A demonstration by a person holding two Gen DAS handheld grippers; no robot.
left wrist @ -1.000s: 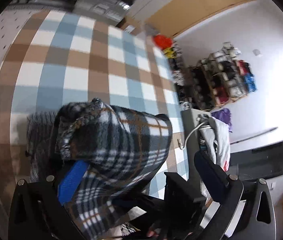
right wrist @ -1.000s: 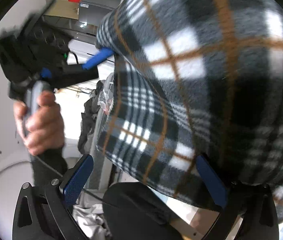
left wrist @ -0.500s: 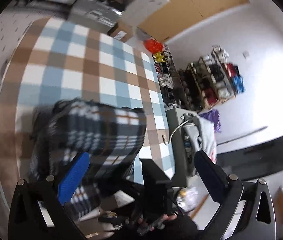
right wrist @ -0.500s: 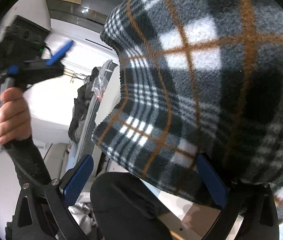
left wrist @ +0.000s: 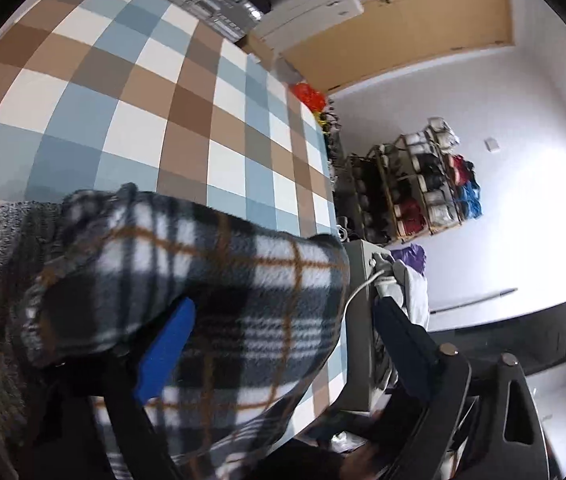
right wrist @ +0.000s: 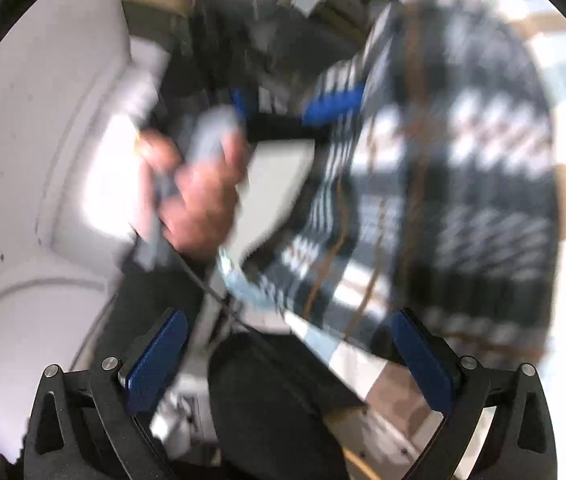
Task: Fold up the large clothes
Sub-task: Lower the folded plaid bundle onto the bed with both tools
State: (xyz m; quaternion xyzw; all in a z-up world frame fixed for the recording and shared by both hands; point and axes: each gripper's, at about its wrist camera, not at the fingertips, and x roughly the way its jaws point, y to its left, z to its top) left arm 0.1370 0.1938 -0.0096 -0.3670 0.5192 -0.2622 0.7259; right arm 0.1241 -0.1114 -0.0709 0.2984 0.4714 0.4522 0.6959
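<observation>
Here the black, white and orange plaid fleece garment [left wrist: 219,280] drapes across the lower left of the frame on the checked blue, brown and white cloth [left wrist: 131,92]. The left gripper [left wrist: 279,344], jaws just closing, stands wide with fleece between; the right gripper [right wrist: 291,356] gapes empty. A shallow bite could let the loose fold slip.

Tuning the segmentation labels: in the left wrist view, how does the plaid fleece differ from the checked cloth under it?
The plaid fleece is dark, black and grey with white blocks and thin orange lines; the checked cloth shows broad blue, brown and white squares. The fleece is bunched and fuzzy; the cloth lies flat and smooth. The fleece covers only the near part of the far wider cloth. Both are checked fabrics.
</observation>
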